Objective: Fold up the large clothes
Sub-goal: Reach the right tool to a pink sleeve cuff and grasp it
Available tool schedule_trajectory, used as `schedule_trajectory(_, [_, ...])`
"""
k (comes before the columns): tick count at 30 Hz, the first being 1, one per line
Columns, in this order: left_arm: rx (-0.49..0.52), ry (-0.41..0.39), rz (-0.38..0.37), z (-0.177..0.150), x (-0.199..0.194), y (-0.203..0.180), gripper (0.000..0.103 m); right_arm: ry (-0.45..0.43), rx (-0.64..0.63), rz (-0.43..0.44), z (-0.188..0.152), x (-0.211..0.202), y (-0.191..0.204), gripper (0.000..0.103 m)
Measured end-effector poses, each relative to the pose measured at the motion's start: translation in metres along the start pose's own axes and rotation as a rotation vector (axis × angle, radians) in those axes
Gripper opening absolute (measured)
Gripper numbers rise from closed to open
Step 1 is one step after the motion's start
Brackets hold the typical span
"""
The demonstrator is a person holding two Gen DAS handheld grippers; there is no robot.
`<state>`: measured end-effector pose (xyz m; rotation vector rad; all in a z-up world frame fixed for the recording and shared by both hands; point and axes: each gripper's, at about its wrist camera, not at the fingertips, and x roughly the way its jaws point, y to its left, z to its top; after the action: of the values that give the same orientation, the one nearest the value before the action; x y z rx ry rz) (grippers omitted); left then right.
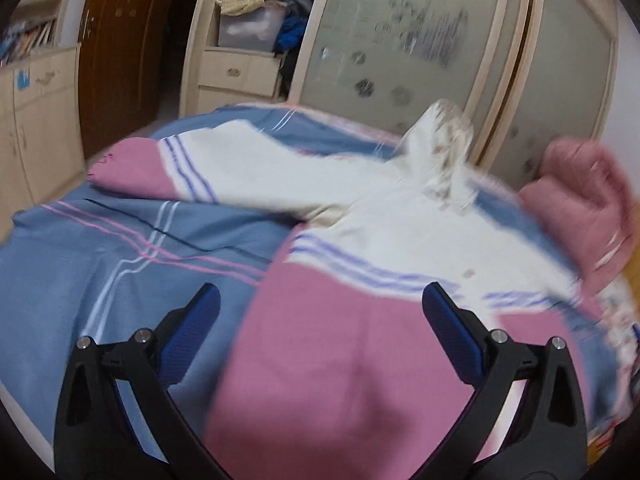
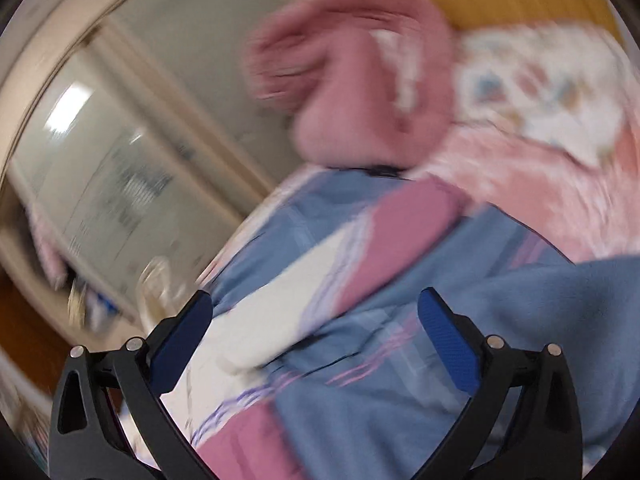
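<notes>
A white and pink hoodie [image 1: 360, 240] with purple stripes lies spread face down on the blue striped bedsheet [image 1: 100, 260]. Its hood [image 1: 444, 136] points to the far side and one sleeve [image 1: 180, 168] stretches left. My left gripper [image 1: 320, 304] is open and empty above the pink hem part. In the right wrist view, the hoodie's other sleeve [image 2: 360, 248] with its pink cuff [image 2: 412, 220] lies on the sheet [image 2: 520, 320]. My right gripper [image 2: 314, 308] is open and empty over that sleeve. Both views are blurred.
A folded pink quilt [image 1: 584, 200] sits at the bed's right side; it also shows in the right wrist view [image 2: 352, 72], next to a floral pillow [image 2: 540, 80]. Wardrobe sliding doors [image 1: 400, 40] stand behind the bed. A cabinet [image 1: 36, 120] stands at left.
</notes>
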<state>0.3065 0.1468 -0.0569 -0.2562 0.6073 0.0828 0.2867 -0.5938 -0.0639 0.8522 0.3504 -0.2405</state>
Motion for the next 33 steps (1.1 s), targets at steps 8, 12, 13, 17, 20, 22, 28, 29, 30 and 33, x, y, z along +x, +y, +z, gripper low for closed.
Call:
schedule_trajectory(8, [0.113,-0.091,0.0,0.012,0.018,-0.022,0.101,0.035,0.102,0.035,0.031,0.071,-0.046,0.102])
schedule_trajectory(12, [0.128,-0.077,-0.063,0.013,0.029,-0.041,0.101,0.064,0.051,-0.009,0.031,0.108,-0.045,0.097])
schedule_trajectory(13, [0.121,-0.069,-0.077,0.012,0.03,-0.044,0.101,0.058,0.05,-0.019,0.032,0.113,-0.046,0.096])
schedule_trajectory(17, [0.122,-0.016,-0.12,0.007,0.045,-0.053,0.101,0.076,0.088,-0.029,0.039,0.136,-0.059,0.091])
schedule_trajectory(20, [0.13,0.004,-0.109,0.004,0.054,-0.055,0.101,0.134,0.14,-0.09,0.034,0.15,-0.072,0.088])
schedule_trajectory(22, [0.119,0.016,-0.109,0.004,0.059,-0.053,0.101,0.155,0.174,-0.113,0.03,0.157,-0.081,0.085])
schedule_trajectory(28, [0.046,0.067,-0.104,0.008,0.075,-0.048,0.101,0.152,0.161,-0.12,0.025,0.174,-0.078,0.076])
schedule_trajectory(29, [0.04,0.069,-0.104,0.008,0.076,-0.047,0.101,0.151,0.162,-0.107,0.024,0.176,-0.076,0.068])
schedule_trajectory(30, [0.037,0.067,-0.109,0.009,0.076,-0.047,0.101,0.148,0.158,-0.094,0.022,0.179,-0.073,0.063])
schedule_trajectory(33, [0.047,0.058,-0.118,0.009,0.076,-0.047,0.101,0.159,0.145,-0.1,0.017,0.191,-0.067,0.032])
